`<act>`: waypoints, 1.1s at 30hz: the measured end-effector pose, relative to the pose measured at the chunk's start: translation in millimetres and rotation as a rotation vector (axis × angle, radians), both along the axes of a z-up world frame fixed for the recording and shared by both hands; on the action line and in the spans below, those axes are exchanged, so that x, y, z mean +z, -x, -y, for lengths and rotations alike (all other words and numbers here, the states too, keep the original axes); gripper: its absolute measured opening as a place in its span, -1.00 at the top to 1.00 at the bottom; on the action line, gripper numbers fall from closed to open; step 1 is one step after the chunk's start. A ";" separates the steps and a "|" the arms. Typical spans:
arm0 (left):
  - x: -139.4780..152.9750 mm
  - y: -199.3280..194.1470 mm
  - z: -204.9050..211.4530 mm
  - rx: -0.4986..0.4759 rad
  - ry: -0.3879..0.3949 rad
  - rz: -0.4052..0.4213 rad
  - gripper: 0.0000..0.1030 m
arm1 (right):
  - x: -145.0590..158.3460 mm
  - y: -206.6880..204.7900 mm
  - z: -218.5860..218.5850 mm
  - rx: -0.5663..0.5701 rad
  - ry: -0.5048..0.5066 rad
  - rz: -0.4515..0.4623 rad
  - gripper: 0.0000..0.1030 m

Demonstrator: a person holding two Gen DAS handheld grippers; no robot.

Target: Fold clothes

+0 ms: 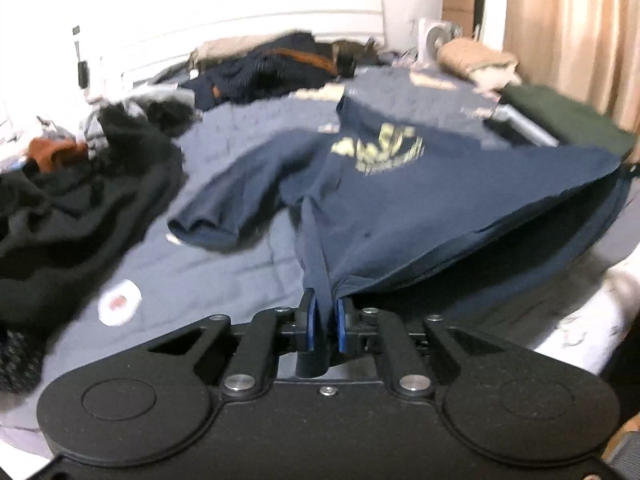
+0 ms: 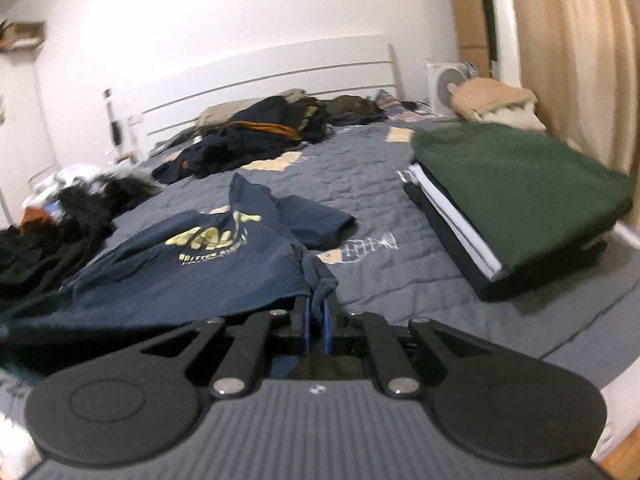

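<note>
1. Navy T-shirt sprawls print-up on the bed, its near hem lifted.
2. Left tool and right tool each pinch a hem corner.
3. Likely next: carry the hem toward the collar, keeping it taut.

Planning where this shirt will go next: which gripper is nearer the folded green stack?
Right. The right gripper, shut on the navy T-shirt, sits just left of the green stack; the left gripper holds the far hem corner.
</note>
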State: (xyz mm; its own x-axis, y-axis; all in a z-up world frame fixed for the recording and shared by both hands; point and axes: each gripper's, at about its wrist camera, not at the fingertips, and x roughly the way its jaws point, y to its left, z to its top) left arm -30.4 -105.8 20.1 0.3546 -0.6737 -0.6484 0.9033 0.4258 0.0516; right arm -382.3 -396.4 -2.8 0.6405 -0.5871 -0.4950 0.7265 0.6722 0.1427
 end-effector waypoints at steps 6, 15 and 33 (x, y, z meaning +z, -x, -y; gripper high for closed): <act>6.0 10.0 -13.5 -0.033 -0.123 -0.039 0.79 | 15.0 -11.6 -19.9 0.203 0.074 -0.258 0.87; -2.6 -2.7 -25.1 0.067 -0.090 -0.168 0.28 | -7.2 -18.6 -1.2 0.274 -0.129 -0.336 0.61; -62.0 -110.4 10.7 0.460 0.482 -0.634 -0.12 | -35.3 -121.4 38.7 0.320 -0.274 0.069 0.13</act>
